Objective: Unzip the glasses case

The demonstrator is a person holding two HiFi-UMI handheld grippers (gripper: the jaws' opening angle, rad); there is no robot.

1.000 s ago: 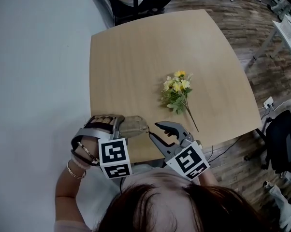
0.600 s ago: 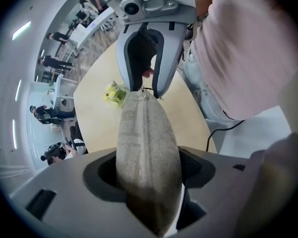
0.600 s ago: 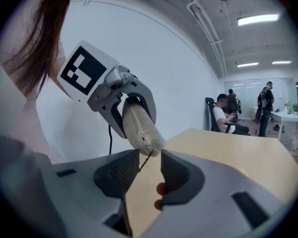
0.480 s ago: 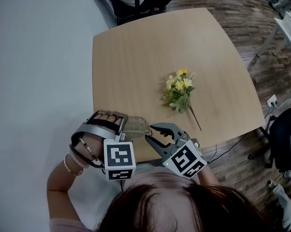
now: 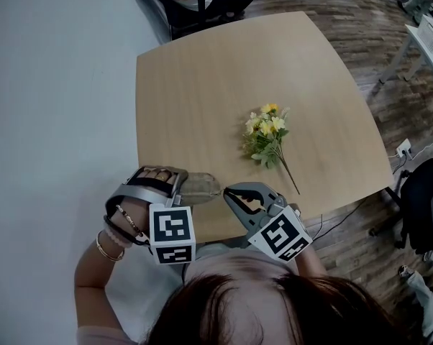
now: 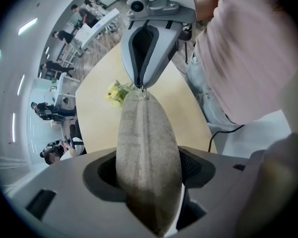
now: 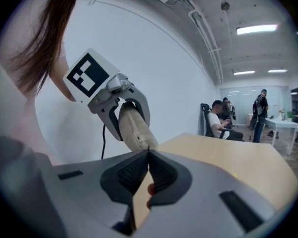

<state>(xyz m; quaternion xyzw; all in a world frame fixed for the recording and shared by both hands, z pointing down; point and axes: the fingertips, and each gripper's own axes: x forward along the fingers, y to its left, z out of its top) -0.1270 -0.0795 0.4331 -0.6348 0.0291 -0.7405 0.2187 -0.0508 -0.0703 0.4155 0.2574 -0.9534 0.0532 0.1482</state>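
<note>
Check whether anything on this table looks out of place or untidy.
Only the yellow flowers: they lie loose on the table, with no vase in view. The glasses case looks undamaged.

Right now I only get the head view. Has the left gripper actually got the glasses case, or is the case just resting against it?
Observer: It's gripped. The left gripper view shows the glasses case wedged between the left gripper pads.
Operator: And the right one?
Observer: The right gripper jaws have just closed. In its own view the tips meet with no gap, right at the case's end.
Operator: On the zip pull?
Observer: The pull is too small to tell. The left gripper view shows the closed tips exactly where the case's lengthwise seam ends.
</note>
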